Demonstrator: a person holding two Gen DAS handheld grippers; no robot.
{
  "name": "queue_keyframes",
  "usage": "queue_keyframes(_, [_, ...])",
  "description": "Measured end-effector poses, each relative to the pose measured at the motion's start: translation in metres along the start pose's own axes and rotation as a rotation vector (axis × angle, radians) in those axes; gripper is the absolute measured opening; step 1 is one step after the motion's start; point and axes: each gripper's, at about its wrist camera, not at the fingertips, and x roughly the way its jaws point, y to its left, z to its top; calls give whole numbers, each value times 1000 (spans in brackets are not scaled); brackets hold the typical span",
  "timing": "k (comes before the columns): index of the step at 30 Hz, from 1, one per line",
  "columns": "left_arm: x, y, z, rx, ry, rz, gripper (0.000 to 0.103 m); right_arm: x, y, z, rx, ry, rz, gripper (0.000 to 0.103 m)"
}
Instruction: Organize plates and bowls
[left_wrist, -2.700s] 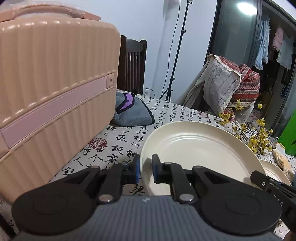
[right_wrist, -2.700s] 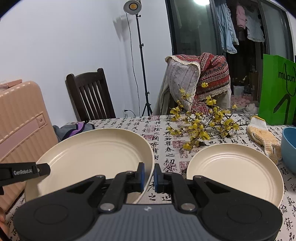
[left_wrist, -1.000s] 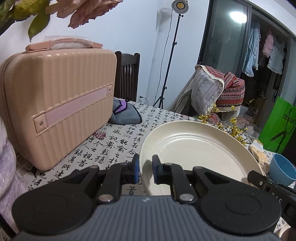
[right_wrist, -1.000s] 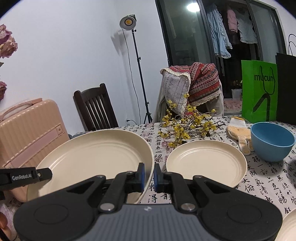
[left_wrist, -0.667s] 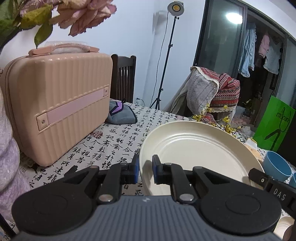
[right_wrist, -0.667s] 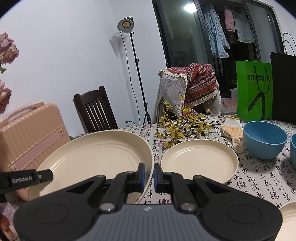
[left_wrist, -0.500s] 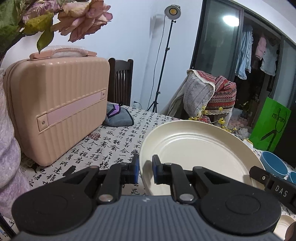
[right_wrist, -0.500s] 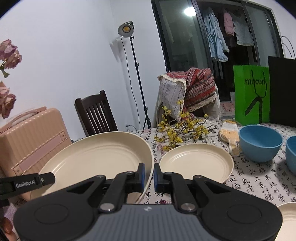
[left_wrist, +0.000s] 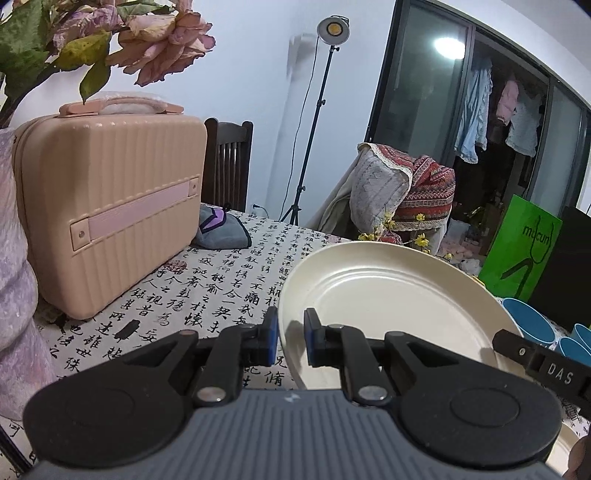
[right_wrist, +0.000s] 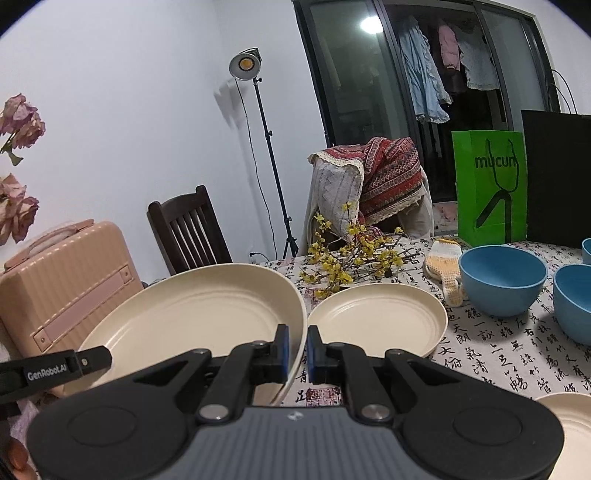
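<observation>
A large cream plate (left_wrist: 391, 295) is held in the air between both grippers. My left gripper (left_wrist: 290, 339) is shut on its left rim. My right gripper (right_wrist: 295, 349) is shut on its right rim; the plate also shows in the right wrist view (right_wrist: 195, 317). A second cream plate (right_wrist: 376, 317) lies on the table to the right. Blue bowls (right_wrist: 502, 278) stand further right, and another (right_wrist: 574, 299) beside it. A third cream plate's edge (right_wrist: 570, 421) shows at the lower right.
A pink suitcase (left_wrist: 107, 206) stands on the table at the left, a grey pouch (left_wrist: 221, 232) behind it. Yellow flower twigs (right_wrist: 351, 258), a knitted glove (right_wrist: 443, 266), a green bag (right_wrist: 487, 184) and a black bag (right_wrist: 557, 177) sit at the back. The tablecloth (left_wrist: 207, 291) has printed characters.
Both grippers have pulled back and up with the large plate still held between them; more of the table, the blue bowls and the suitcase have come into view.
</observation>
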Motion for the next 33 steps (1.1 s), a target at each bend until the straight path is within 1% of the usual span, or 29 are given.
queue_keyframes(11, [-7,-2,-9,-5,-11,-18,13,-13,-5,-7,-13,-16,-4,10])
queue_keyframes(33, [-23,-19,-26,1,-16,-63,13,-37,-32,-17,9,-34,-10,10])
